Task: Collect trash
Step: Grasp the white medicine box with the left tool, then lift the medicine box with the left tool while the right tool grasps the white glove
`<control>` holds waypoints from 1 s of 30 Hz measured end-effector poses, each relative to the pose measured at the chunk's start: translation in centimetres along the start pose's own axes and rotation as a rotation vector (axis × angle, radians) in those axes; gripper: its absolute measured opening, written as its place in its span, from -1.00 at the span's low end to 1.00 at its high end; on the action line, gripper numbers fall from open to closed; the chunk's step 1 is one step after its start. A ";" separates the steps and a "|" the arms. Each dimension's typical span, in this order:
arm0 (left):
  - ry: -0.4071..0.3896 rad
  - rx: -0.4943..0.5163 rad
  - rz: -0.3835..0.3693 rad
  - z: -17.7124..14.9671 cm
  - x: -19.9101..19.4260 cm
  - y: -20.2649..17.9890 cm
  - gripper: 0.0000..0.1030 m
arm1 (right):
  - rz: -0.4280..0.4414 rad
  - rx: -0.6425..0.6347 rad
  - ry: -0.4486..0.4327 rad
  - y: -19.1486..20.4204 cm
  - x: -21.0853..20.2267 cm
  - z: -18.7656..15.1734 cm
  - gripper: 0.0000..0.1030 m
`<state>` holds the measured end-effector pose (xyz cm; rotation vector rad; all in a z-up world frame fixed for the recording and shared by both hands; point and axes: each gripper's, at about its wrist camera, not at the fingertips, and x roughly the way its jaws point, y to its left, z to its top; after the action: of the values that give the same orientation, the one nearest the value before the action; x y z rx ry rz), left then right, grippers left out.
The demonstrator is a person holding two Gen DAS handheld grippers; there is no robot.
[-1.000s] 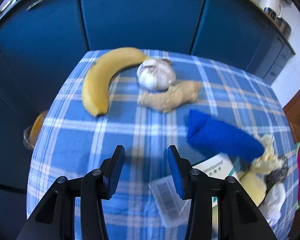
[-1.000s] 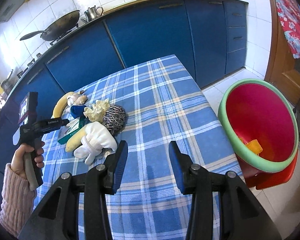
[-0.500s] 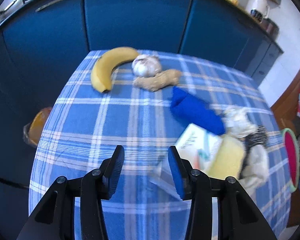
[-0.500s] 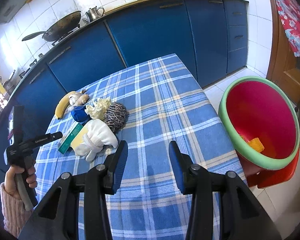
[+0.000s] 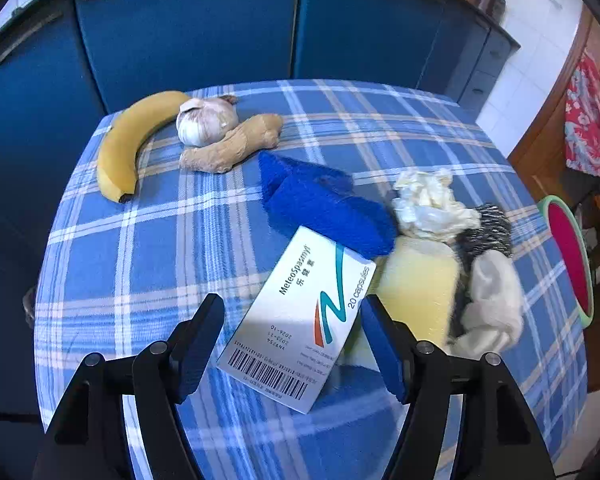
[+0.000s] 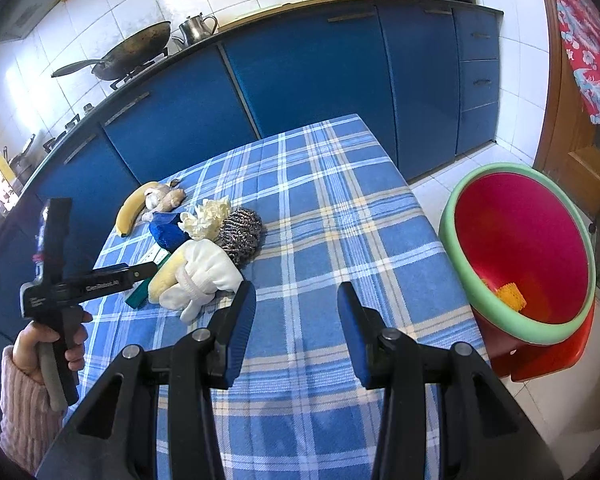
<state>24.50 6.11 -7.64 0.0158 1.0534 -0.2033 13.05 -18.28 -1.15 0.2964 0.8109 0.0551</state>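
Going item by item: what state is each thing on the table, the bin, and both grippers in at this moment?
left gripper: open, jaws just widened, astride the box without touching it
right gripper: open, nothing between its jaws
medicine box: closed, lying flat
banana: unpeeled, whole
garlic bulb: whole
blue cloth: folded
white glove: crumpled
bin: open, tilted, holding a yellow scrap
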 end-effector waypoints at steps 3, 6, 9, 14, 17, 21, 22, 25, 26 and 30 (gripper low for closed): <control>0.012 -0.005 -0.017 0.3 0.5 0.4 0.41 | -0.001 -0.004 0.004 0.1 0.2 0.0 -0.14; 0.026 0.001 -0.013 -0.1 0.8 0.2 0.41 | 0.001 -0.009 0.016 0.4 0.7 0.0 -0.14; 0.021 0.007 -0.028 -0.4 0.6 -0.2 0.40 | 0.010 -0.020 0.023 0.8 1.0 0.0 -0.14; -0.017 -0.007 -0.021 -0.8 0.0 0.1 0.14 | 0.029 -0.042 0.035 2.0 1.8 0.3 -0.14; -0.055 -0.051 -0.020 -1.4 -0.9 0.8 0.12 | 0.047 -0.058 0.042 2.9 2.5 0.3 -0.14; -0.101 -0.143 -0.033 -2.7 -2.6 2.3 0.12 | 0.088 -0.075 0.063 4.2 3.7 0.3 -0.14; -0.112 -0.168 -0.037 -3.2 -3.1 2.6 0.12 | 0.095 -0.079 0.067 4.5 4.1 0.3 -0.14; -0.136 -0.201 -0.013 -4.2 -4.0 2.8 0.12 | 0.116 -0.093 0.093 5.4 5.5 0.4 -0.14; -0.141 -0.213 -0.007 -4.5 -4.2 2.9 0.12 | 0.121 -0.099 0.102 5.7 6.0 0.4 -0.14; -0.149 -0.259 -0.032 -5.7 -4.8 3.1 0.12 | 0.130 -0.112 0.138 6.5 7.8 0.4 -0.14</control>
<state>17.87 10.56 -6.55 -0.2463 0.9247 -0.0940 19.11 -10.89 -4.53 0.2411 0.9211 0.2442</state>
